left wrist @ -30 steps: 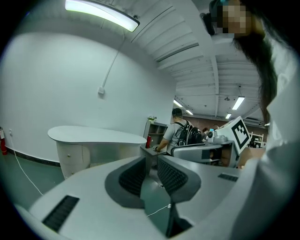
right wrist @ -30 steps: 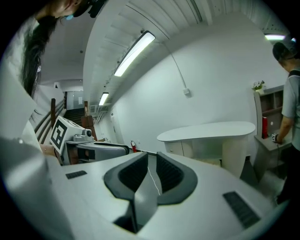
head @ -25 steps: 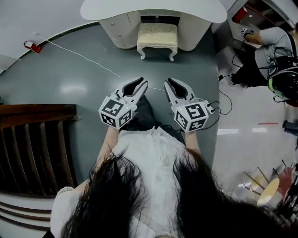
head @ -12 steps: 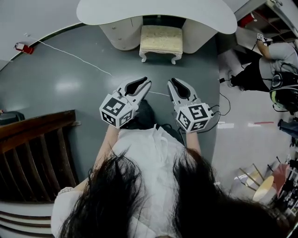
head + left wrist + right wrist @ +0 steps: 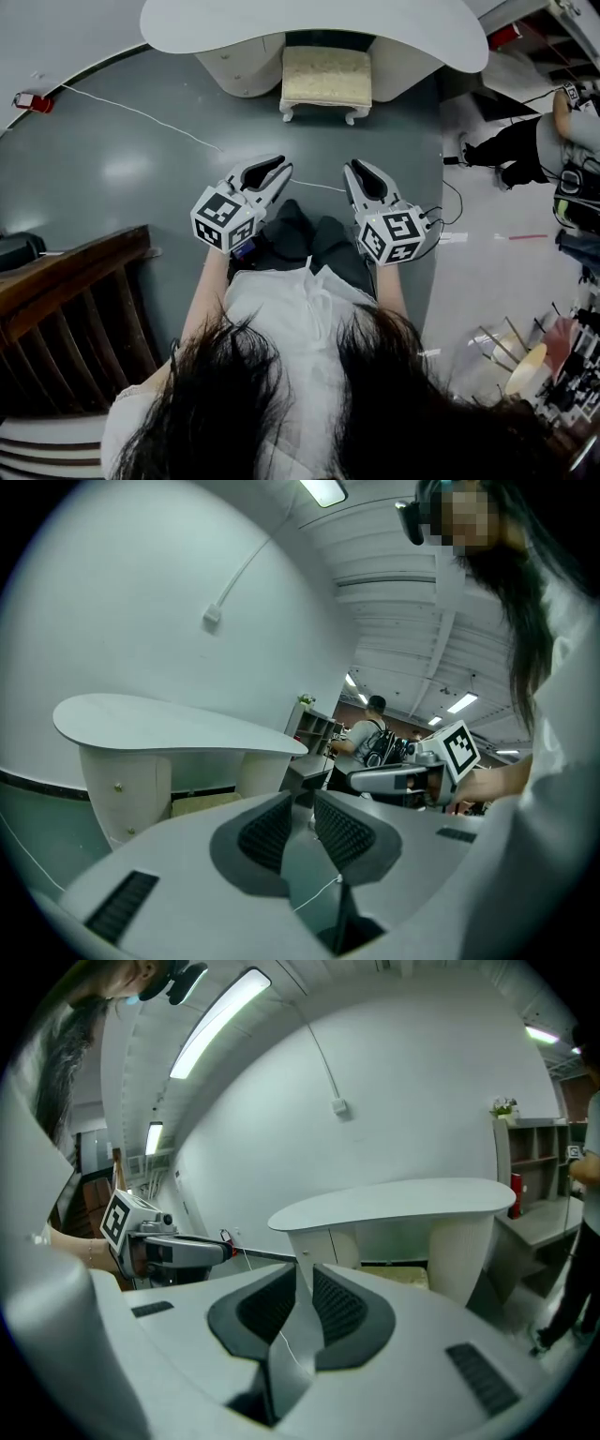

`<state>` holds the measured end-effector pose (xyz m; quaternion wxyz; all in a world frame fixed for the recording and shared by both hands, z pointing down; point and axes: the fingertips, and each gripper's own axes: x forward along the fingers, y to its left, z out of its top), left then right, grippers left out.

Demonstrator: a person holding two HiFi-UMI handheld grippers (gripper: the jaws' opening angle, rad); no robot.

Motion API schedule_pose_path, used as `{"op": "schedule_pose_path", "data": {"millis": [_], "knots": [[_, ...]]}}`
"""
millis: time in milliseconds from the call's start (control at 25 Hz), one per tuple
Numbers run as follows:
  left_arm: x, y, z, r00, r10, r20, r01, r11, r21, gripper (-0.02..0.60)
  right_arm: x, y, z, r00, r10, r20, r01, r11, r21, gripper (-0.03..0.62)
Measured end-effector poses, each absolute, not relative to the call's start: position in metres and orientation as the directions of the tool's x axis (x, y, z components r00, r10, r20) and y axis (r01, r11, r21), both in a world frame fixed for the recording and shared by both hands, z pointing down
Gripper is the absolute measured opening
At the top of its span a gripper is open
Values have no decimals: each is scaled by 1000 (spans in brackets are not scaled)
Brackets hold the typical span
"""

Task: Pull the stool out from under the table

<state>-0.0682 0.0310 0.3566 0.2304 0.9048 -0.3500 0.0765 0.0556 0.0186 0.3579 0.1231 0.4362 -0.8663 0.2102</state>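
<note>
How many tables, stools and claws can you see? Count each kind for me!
White curved-top table: 1
Cream cushioned stool with white legs: 1
Grey claws: 2 (left claw, right claw)
Total: 4

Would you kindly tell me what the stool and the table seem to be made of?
Stool: cushioned seat in cream, mottled fabric; curved legs look like white-painted wood. Table: smooth, matte white top and base, probably painted wood or laminate; the look leaves it open.
</note>
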Motion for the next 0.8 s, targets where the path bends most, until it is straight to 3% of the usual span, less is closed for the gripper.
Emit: {"op": "schedule_pose_path", "data": {"millis": [480, 800], "knots": [[-84, -61, 413, 709, -616, 343, -705, -630, 327, 86, 91, -42, 439, -571, -680, 460, -819, 503, -275, 66], [-75, -134, 512, 676, -601, 427, -731, -619, 287, 86, 115, -126, 530, -603, -637, 480, -796, 517, -315, 67]]}}
